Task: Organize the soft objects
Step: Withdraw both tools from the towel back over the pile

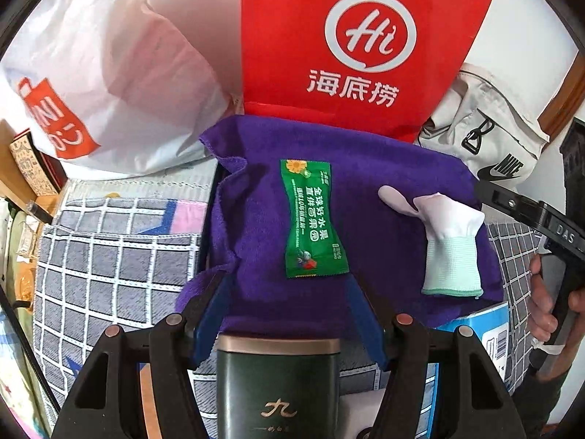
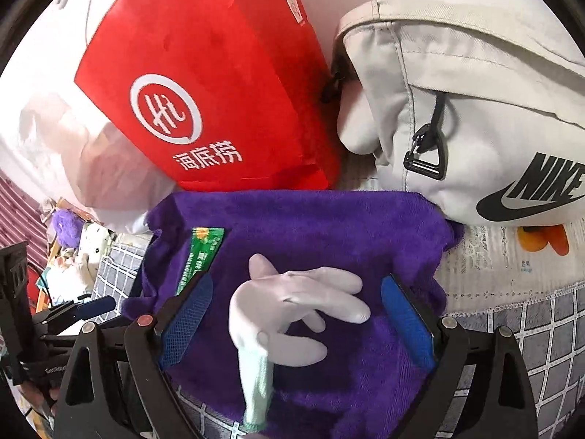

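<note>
The purple towel [image 2: 329, 241] is the landmark here: it lies spread over a raised flat thing on the bed's checked blanket [image 1: 109, 248], in front of the red paper bag [image 1: 365, 36].

On the towel's right part lies a white glove [image 2: 292, 303], limp and flat. From the right claw [image 2: 296, 322] the glove sits directly ahead and between the two blue pads [image 2: 406, 318], which stand apart on either side of it with purple cloth showing in the gaps; neither pad touches it. The glove's long axis runs from its pale green cuff [image 2: 256, 395], which points back toward the claw's base, out to the fingers, which splay away toward the towel's far right. So the axis lies roughly along the claw's pointing line, and the pads would close across the palm, its narrower way.

On the towel's middle lies a green packet [image 1: 314, 219], long axis running from the towel's far edge to its near edge. The left claw [image 1: 289, 314] is the nearer one to it: the packet lies just ahead of its fingertips. Its pads stand apart too, and a dark green box [image 1: 278, 384] sits low between the arms near the camera; whether the pads press on that box I cannot tell.

My reading is that the glove is the right hand's job and needs only a drop and a squeeze.
</note>
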Motion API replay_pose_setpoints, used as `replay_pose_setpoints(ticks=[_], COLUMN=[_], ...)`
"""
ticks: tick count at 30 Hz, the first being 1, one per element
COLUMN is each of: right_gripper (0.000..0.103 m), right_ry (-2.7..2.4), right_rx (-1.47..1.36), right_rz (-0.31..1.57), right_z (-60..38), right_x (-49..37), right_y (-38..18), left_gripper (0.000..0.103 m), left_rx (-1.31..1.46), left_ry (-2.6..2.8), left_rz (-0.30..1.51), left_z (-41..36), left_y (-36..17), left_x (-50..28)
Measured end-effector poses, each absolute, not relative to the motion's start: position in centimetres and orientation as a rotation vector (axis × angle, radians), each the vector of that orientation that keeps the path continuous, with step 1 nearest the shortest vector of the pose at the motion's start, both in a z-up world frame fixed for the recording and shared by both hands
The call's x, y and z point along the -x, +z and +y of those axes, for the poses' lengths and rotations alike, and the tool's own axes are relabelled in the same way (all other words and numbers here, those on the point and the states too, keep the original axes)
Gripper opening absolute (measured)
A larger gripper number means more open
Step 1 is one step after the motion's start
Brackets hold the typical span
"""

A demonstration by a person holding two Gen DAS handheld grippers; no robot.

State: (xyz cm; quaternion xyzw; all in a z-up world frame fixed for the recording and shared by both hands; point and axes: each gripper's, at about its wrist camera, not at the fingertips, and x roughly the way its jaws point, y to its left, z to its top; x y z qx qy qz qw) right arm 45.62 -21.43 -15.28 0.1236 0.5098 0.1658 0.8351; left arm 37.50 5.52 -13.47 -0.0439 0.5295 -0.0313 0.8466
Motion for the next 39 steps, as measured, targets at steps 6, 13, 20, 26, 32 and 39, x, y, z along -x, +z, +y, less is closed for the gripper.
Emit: replay_pose_setpoints(ticks=[6, 13, 20, 26, 32, 39], right_gripper=[0.089, 0.087, 0.087, 0.087, 0.087, 0.087], right_ry=[0.334, 0.377, 0.436, 0.453, 0.443, 0.42], right_rx=[-0.186, -0.17, -0.131, -0.099, -0.078, -0.091], right_rz=[1.063, 1.07, 1.02, 0.97, 0.957, 0.965], right_z=[-20.7, -19.5, -18.2, -17.7, -17.9, -18.8], right_x=[-42.8, -36.7, -28.9, -23.0, -18.6, -14.9], right_y=[-13.4, -11.4, -9.1, -7.9, -8.0, -9.5], left_gripper=[0.063, 0.063, 0.063, 0.063, 0.063, 0.063], left_rx=[0.088, 0.113, 0.164, 0.163, 0.123, 0.087], left_ry=[-0.043, -0.06, -0.07, -0.049, -0.055, -0.064], left_rz=[1.046, 1.022, 1.039, 1.027, 1.0, 1.002], left_z=[6.4, 7.2, 8.1, 8.1, 7.2, 6.6], left_y=[-11.4, -9.7, -10.4, -11.3, -11.3, -13.6], left_x=[-34.6, -29.6, -23.7, -18.8, -15.5, -12.8])
